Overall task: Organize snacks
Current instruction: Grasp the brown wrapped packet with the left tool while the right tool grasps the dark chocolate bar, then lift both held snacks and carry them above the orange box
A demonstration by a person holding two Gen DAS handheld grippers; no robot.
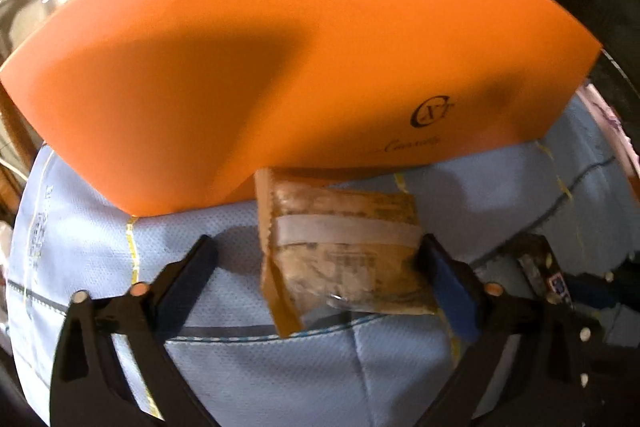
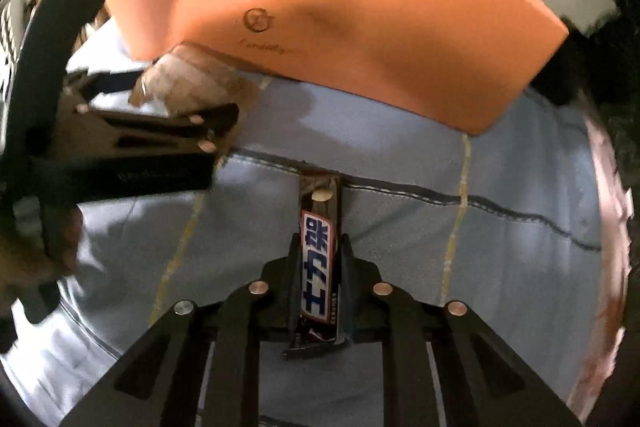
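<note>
Snacks sit in both views on a pale blue woven cloth point(image 1: 280, 367) with yellow stripes and a dark stitched seam. In the left wrist view, a tan snack packet point(image 1: 340, 259) with a pale band across its middle lies flat on the cloth, directly in front of a large orange box point(image 1: 280, 47) that bears a dark round logo and a line of script. The packet's far end reaches the box's lower edge; whether it touches cannot be told.

The left tool point(image 1: 320, 267) stands wide apart with the packet between its fingers. Its blue-padded finger on the picture's right side sits right against the packet's edge, while the other finger stands clear, with bare cloth between it and the packet. The packet is therefore not clamped.

In the right wrist view, the right tool point(image 2: 320, 203) is closed tight on a chocolate bar point(image 2: 318, 267), whose dark wrapper shows a white panel with blue lettering. The bar lies lengthwise along the fingers, its near end pointing back toward the camera, and the fingertips meet just at the cloth's dark seam point(image 2: 480, 203).

Up on the left of that same view, the left tool point(image 2: 192, 107) shows as a blurred black frame around the tan snack packet point(image 2: 188, 79), close to the near corner of the orange box point(image 2: 340, 27). A pink edge point(image 2: 608, 187) borders the cloth on the right.
</note>
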